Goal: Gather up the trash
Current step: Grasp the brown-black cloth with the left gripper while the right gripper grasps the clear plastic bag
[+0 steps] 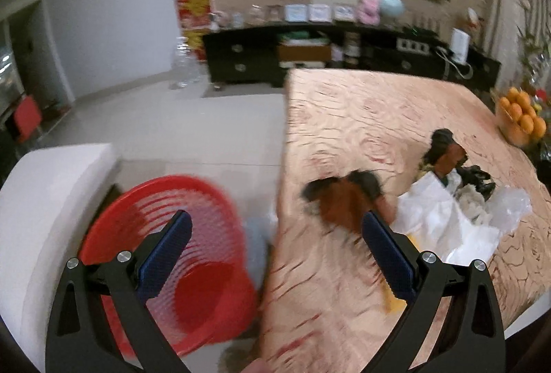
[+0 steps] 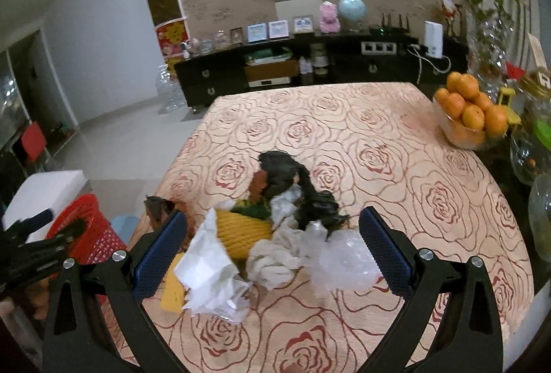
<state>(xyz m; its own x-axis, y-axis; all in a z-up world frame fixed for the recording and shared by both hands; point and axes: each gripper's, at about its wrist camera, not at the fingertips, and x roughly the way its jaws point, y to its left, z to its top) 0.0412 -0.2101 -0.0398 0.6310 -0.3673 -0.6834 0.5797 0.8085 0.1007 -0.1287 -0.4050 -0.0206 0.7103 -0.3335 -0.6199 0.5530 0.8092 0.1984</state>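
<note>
Evidently early: trash pile (image 2: 275,235) covers the bench (image 2: 396,166); red basket (image 1: 179,235), at nine o'clock, looks empty. Left gripper (image 1: 275,256) and right gripper (image 2: 272,256) jaws spread, holding nothing.

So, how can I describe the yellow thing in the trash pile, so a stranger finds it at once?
Look at the table with the rose-patterned cloth, then the trash pile near its front edge. Between the white crumpled paper and the black bag lies the yellow ribbed item, the pile's only yellow ribbed piece.

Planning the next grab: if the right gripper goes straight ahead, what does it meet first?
Probably the trash pile: the open right gripper frames its crumpled white paper and clear plastic. Depth unclear.
</note>
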